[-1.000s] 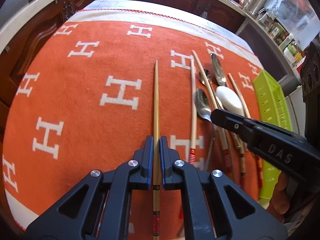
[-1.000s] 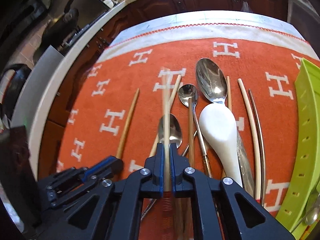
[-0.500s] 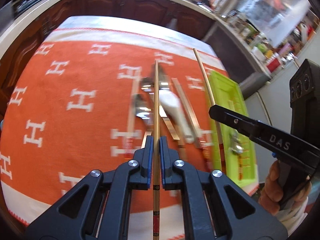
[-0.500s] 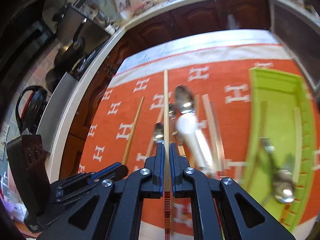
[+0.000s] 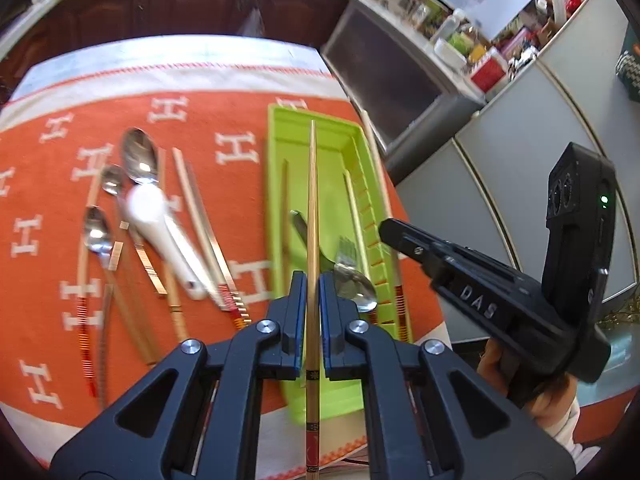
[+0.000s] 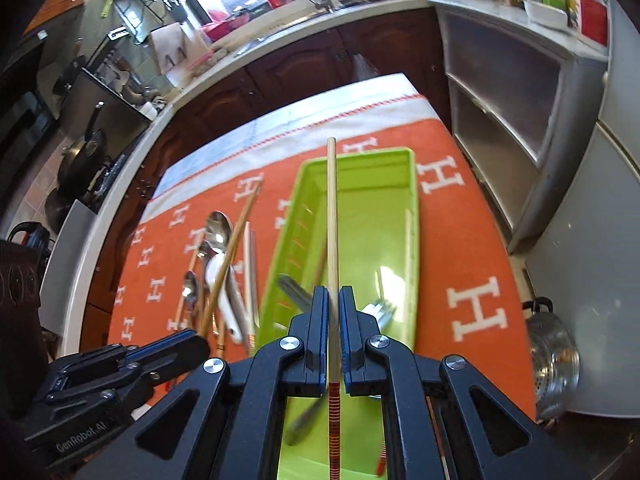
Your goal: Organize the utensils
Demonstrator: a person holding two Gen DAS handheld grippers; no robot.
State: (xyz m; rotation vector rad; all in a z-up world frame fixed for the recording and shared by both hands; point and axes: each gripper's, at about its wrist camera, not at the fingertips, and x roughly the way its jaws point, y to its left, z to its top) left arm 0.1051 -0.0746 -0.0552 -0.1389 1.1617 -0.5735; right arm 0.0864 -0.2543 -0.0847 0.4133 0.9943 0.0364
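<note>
two hand-held grippers are hovering over a lime green utensil tray [image 5: 276,184] sitting on an orange cloth [image 5: 52,248] w/ white h letters. the left gripper [image 5: 312,312] is clamped tight on a wooden chopstick [image 5: 312,200], which is pointing forward over the tray's middle. the right gripper [image 6: 334,320] is likewise pinched on a paler chopstick w/ red bands [image 6: 332,220], also lined up lengthwise over the tray. a fork [image 5: 346,248], a spoon [image 5: 356,286] and a couple of sticks are already lying in the tray. more spoons, a white ceramic spoon [image 5: 160,232] and other chopsticks are waiting on the cloth, left of the tray.

risk, as i judge it: each stick is being held near its back end, so the long free tip could dip and catch the tray's far wall or the fork, then pivot out of the grip. letting go from too high could make a stick bounce out or land crosswise. the two grippers are also close together, so they could knock each other.

vs a second ago: both grippers were then low over the loose utensils on the cloth, sticks already gripped; now they're higher and shifted right, w/ the tray directly below. the grip on each stick is looking unchanged.
</note>
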